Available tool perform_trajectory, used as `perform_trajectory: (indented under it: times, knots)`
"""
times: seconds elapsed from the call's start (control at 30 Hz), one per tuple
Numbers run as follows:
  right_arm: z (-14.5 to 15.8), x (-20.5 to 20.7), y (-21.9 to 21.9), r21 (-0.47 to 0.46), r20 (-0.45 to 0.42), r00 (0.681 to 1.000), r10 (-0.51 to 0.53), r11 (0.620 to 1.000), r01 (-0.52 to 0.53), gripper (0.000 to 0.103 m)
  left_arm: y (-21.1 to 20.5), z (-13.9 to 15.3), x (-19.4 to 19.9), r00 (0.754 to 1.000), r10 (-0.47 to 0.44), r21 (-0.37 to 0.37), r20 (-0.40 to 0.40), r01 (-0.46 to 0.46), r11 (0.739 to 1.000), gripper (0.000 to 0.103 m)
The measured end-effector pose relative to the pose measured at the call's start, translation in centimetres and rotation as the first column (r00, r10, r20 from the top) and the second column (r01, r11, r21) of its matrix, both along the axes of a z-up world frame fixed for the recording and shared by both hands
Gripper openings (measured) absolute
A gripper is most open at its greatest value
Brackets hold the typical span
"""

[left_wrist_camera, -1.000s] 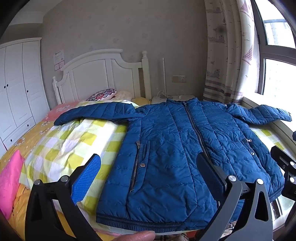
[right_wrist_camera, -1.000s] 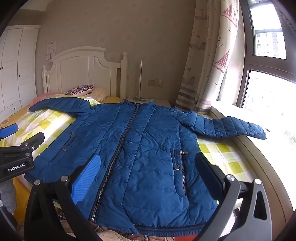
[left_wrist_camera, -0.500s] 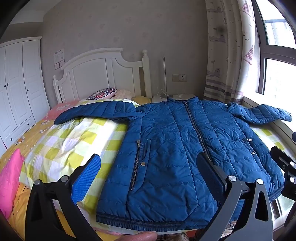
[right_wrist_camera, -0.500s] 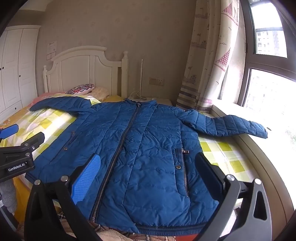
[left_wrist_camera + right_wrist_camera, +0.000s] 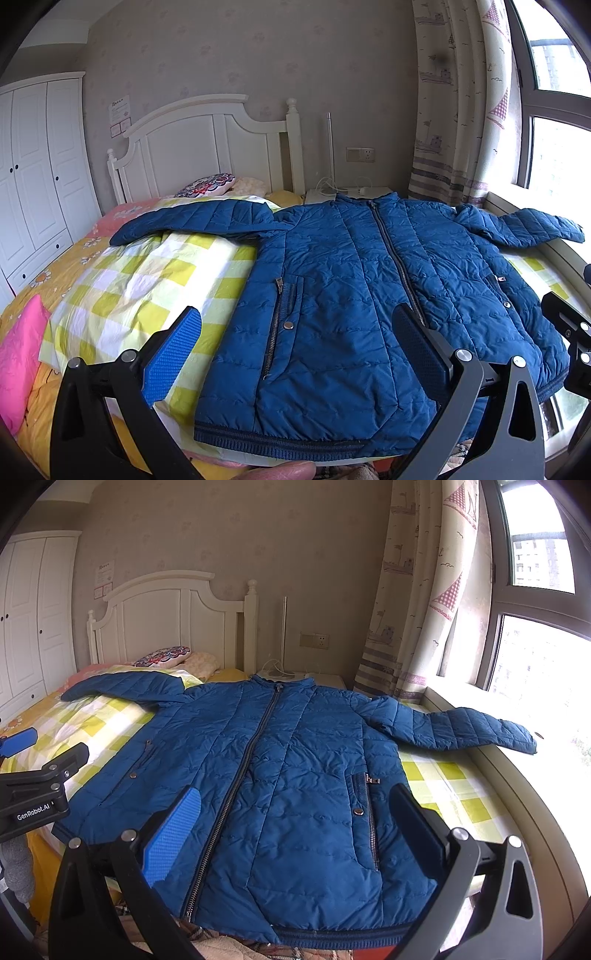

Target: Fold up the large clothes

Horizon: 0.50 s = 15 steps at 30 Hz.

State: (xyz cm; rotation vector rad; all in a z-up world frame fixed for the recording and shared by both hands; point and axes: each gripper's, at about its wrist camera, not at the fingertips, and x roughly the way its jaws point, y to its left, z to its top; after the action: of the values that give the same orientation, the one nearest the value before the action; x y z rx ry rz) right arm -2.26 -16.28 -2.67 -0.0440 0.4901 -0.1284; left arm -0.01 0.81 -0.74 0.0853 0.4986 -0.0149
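A blue quilted jacket [image 5: 351, 280] lies flat and zipped on the bed, front up, hem nearest me, both sleeves spread out sideways. In the right wrist view the same jacket [image 5: 280, 775] fills the middle, its right sleeve [image 5: 454, 727] reaching onto the window sill. My left gripper [image 5: 295, 354] hovers open above the jacket's left hem area, holding nothing. My right gripper [image 5: 295, 834] is open too, above the hem near the zipper and right pocket. The left gripper [image 5: 33, 775] also shows at the left edge of the right wrist view.
The bed carries a yellow-green checked blanket [image 5: 147, 280], a pink cushion [image 5: 18, 354] at the left and patterned pillows [image 5: 207, 184] by the white headboard [image 5: 199, 147]. A white wardrobe [image 5: 33, 177] stands left. Window sill and curtain [image 5: 417, 609] are right. A fingertip [image 5: 280, 472] shows at the bottom.
Both views have crept slightly forward and down toward the jacket; the jacket itself has not moved and both grippers stay open.
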Motion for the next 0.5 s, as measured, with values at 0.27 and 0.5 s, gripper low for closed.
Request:
perform_trajectory:
  times: [0.27,0.5]
  knots:
    - [-0.24,-0.05,0.23,0.001,-0.003,1.0,0.007,1.0,-0.007,0.101,0.3,-0.02,-0.05,1.0,0.005,0.001,0.0,-0.005,1.0,0.099]
    - [-0.4,-0.04,0.3,0.006,-0.005,1.0,0.009,1.0,-0.009,0.101,0.36,0.02,-0.06,1.0,0.005,0.001,0.0,-0.005,1.0,0.099]
